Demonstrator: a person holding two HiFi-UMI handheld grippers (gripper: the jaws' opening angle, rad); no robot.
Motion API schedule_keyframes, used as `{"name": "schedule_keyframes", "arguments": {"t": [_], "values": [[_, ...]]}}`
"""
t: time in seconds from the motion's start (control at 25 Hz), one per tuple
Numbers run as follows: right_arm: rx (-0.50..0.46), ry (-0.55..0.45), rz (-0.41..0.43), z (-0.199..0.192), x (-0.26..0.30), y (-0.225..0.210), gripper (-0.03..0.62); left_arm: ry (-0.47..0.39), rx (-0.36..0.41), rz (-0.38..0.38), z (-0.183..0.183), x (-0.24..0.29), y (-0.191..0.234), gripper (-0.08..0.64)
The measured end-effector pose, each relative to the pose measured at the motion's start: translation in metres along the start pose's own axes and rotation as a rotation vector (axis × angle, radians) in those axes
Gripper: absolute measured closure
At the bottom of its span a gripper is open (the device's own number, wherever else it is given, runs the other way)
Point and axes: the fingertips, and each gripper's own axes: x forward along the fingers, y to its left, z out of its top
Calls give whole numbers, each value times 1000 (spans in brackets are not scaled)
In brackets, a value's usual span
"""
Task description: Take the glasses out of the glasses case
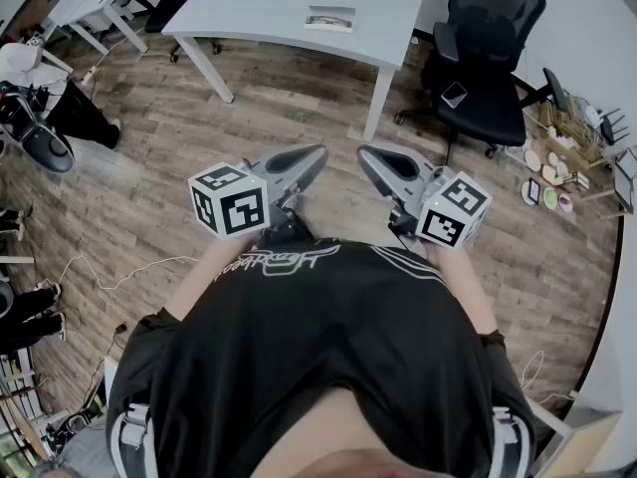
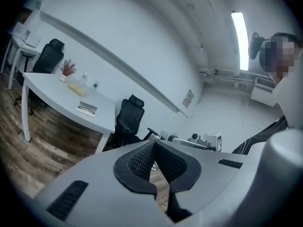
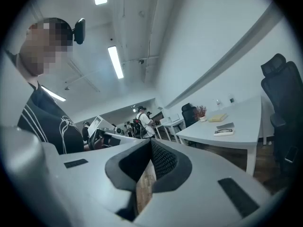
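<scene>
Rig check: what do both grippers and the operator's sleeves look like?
The left gripper and the right gripper are smooth grey moulded shells tapering to a point, with black ribbed pads inside. Each carries a white cube with black square markers. No cables visible. The person wears a black short-sleeved shirt with white line print.

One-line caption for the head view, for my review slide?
Person holds left gripper and right gripper, both shut and empty, near the torso, short of the white table bearing the glasses case.
</scene>
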Motion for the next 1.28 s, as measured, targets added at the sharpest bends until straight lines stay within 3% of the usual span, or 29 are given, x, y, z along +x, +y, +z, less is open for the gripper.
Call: {"name": "schedule_keyframes", "arguments": {"t": [0.44,0.8,1.28], "values": [[2,9,-12,-3,-8,2,583,1,-8,4,-7,1,-6,554],[62,-56,-30,1,-5,-9,583,-16,-19,9,-6,-5,0,554],[96,-51,-64,-2,17,-41,583,-31,-56,-12,4,9,39,554]]}}
